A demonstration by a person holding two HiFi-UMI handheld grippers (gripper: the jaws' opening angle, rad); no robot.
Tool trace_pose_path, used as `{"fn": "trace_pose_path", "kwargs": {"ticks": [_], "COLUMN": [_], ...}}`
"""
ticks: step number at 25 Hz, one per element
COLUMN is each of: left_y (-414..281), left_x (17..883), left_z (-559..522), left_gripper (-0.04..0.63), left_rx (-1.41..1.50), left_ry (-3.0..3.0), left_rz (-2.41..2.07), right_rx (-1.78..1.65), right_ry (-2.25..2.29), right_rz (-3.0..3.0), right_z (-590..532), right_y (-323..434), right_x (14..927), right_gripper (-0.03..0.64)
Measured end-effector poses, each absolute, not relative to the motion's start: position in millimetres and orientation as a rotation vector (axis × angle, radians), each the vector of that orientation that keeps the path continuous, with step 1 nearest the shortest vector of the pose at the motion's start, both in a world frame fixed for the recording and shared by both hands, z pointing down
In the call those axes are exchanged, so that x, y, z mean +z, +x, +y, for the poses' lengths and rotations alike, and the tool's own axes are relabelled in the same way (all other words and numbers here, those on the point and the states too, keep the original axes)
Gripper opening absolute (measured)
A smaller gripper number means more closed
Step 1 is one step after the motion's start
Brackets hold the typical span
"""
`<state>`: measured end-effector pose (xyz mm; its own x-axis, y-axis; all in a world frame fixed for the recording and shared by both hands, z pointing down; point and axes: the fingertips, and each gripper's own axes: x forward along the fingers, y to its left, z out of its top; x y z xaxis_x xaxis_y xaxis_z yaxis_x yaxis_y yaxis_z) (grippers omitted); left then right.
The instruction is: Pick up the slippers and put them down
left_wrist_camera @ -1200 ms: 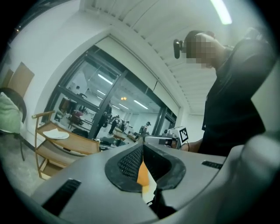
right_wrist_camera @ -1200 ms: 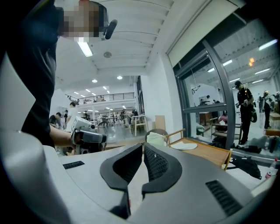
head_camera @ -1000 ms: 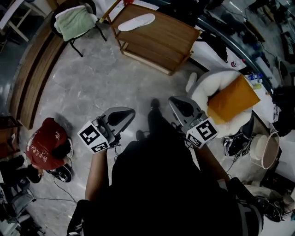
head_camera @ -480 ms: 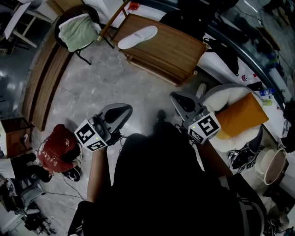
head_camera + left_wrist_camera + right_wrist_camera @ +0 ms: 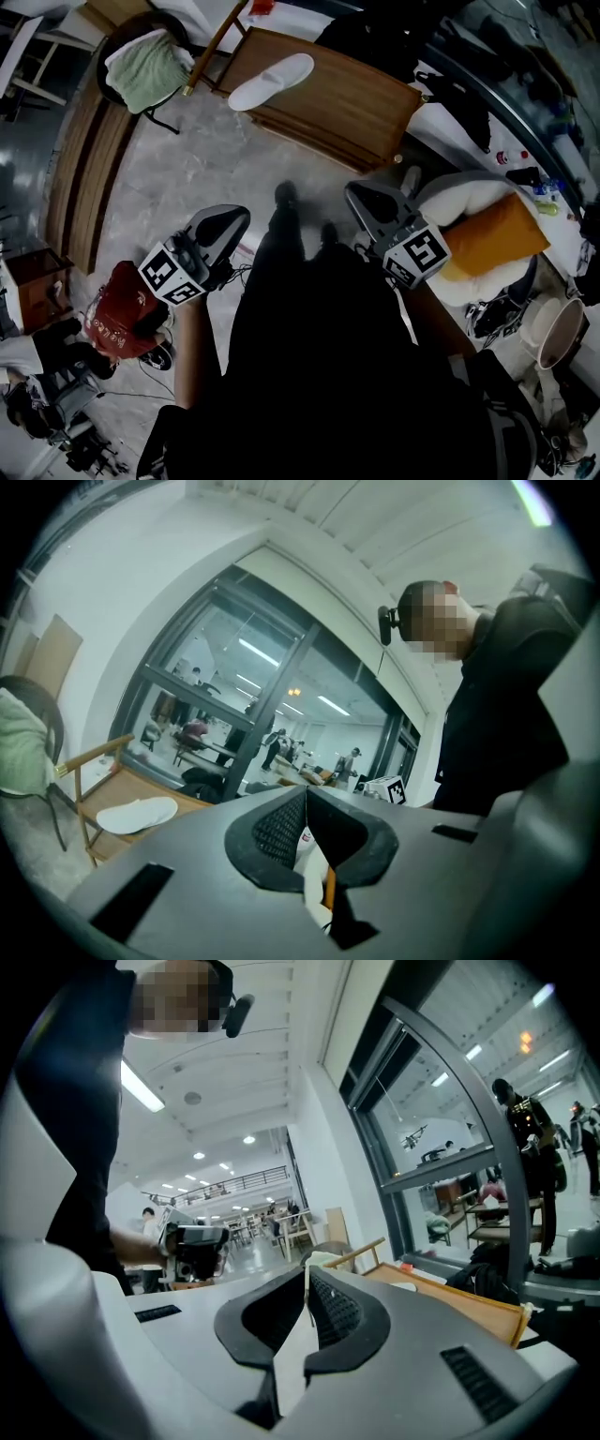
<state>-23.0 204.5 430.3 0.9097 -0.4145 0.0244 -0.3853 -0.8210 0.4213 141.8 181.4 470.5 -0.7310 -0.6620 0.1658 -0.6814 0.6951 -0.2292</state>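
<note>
At twelve o'clock, on the wooden table (image 5: 361, 108), lies one white slipper (image 5: 272, 82). I'm approaching, I judge. Left gripper (image 5: 236, 217) and right gripper (image 5: 362, 195) are pressed together (both empty); next I must spread one and reach.

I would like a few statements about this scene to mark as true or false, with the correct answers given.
1. A white slipper lies on the wooden table. True.
2. The left gripper holds the slipper. False: its jaws are shut on nothing.
3. A green towel is draped over the chair. True.
4. The right gripper stands wide open. False: its jaws are together, empty.
5. The orange cushion lies on the floor. False: it rests on a white seat.
</note>
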Motion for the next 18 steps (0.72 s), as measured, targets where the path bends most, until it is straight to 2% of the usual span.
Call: {"fn": "trace_pose_path", "kwargs": {"ticks": [8, 18], "left_y": [-42.7, -93.1], "left_x": [463.3, 484.7], "left_z": [103.9, 4.6], "left_gripper": [0.012, 0.012], "left_rx": [-0.12, -0.14], "left_ry": [2.6, 2.542], "left_rz": [-0.518, -0.477], "right_rx": [0.212, 0.203], "right_ry": [0.995, 1.058], "right_rz": [-2.804, -2.676], "right_z": [96.1, -4.6], "right_y": [98.4, 60.6], "right_x": [446.0, 438.6], "right_gripper": [0.026, 0.026]}}
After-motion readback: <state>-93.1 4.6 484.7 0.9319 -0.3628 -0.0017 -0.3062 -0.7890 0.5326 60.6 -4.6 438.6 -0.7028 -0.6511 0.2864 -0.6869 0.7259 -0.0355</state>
